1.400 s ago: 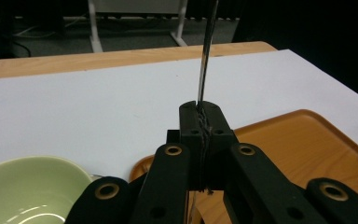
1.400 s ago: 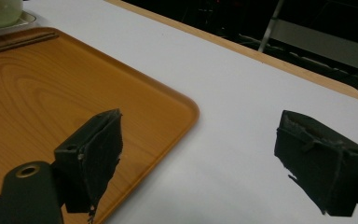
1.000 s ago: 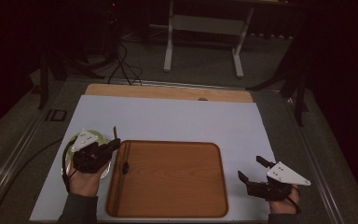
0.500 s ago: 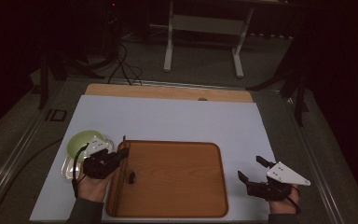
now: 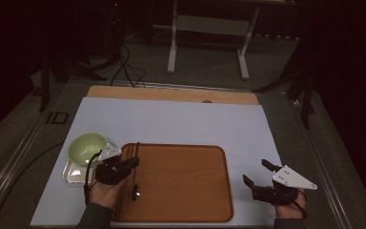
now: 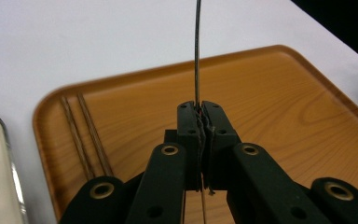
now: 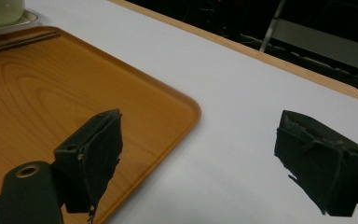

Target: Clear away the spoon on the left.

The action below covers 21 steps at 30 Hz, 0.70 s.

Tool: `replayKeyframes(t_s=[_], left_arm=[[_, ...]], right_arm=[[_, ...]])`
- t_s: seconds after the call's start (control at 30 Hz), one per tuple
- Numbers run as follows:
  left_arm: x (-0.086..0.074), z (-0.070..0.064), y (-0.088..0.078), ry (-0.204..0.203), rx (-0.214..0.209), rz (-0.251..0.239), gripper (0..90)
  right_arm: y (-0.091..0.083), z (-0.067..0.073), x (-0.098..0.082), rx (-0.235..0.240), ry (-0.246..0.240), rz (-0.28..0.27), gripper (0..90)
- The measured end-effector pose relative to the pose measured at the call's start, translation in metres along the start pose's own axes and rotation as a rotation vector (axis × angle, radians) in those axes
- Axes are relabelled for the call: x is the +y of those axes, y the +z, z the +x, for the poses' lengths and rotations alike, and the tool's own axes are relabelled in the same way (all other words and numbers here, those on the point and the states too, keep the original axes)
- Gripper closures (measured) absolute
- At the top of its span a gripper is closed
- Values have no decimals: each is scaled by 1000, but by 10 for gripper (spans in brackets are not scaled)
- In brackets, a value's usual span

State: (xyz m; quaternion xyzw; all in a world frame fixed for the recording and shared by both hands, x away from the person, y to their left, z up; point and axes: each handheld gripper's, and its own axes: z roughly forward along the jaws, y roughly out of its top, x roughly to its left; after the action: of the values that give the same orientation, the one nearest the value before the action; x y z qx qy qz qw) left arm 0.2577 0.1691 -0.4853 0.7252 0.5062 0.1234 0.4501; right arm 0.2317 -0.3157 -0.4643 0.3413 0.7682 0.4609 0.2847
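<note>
Thin metal spoon (image 6: 197,56), probably steel, in left gripper (image 6: 200,122) jaws.

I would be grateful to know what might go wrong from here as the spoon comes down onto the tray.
The left gripper pinches only the spoon's thin handle, so the spoon may swing or slip between the fingers. Its bowl hangs low over the wooden tray and may knock the surface before release. The chopsticks lie along the tray's left edge close by; a sideways drift could nudge them.
</note>
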Motion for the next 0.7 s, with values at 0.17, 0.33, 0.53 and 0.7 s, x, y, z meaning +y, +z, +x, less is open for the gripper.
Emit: replayKeyframes(t_s=[0.17, 0.33, 0.53, 0.7], left_arm=[[-6, 4, 9, -47, -3, 29, 848], [-10, 7, 14, -76, -2, 42, 837], [-14, 9, 21, -90, 8, 68, 816], [-15, 9, 27, -77, 21, 91, 809]], right_arm=[[0, 0, 0, 0, 0, 0, 145], [0, 0, 0, 0, -2, -1, 145], [0, 0, 0, 0, -1, -1, 145], [0, 0, 0, 0, -2, 0, 145]])
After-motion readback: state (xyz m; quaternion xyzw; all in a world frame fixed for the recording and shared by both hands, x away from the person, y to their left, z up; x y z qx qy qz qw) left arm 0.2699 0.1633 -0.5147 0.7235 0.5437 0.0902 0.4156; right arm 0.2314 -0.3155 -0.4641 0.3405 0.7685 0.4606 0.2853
